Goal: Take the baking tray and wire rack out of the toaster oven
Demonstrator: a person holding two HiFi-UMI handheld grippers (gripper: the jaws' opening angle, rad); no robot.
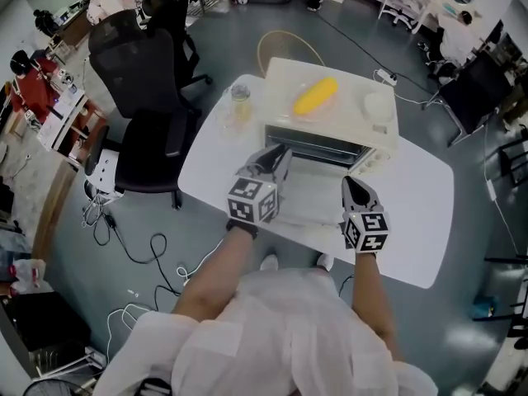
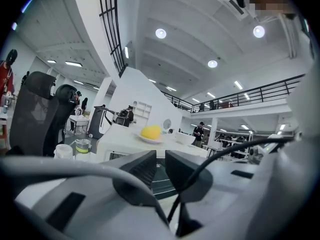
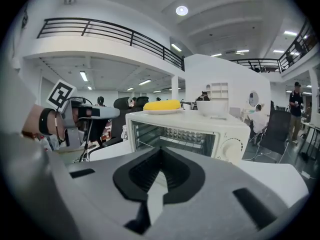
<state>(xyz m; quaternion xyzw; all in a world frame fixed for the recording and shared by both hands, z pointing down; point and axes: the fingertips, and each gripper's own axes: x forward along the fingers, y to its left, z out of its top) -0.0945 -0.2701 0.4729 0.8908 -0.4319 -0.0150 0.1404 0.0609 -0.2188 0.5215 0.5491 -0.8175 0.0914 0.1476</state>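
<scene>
A cream toaster oven (image 1: 330,126) stands on the white table (image 1: 412,221) with its door folded down toward me. Inside it the wire rack (image 3: 175,141) shows as bars across the cavity; I cannot make out the baking tray. My left gripper (image 1: 276,159) is just in front of the left of the oven's mouth and points level into it. In its own view the left gripper (image 2: 161,159) has only a thin slit between the jaws, with nothing in it. My right gripper (image 1: 351,186) hovers before the right of the opening. Its own view shows the right gripper (image 3: 160,151) with tips meeting, empty.
On the oven top lie a yellow cob (image 1: 316,96) on a plate and a white bowl (image 1: 377,106). A lidded glass jar (image 1: 240,101) stands on the table left of the oven. A black office chair (image 1: 140,97) is at the table's left, with cables (image 1: 140,246) on the floor.
</scene>
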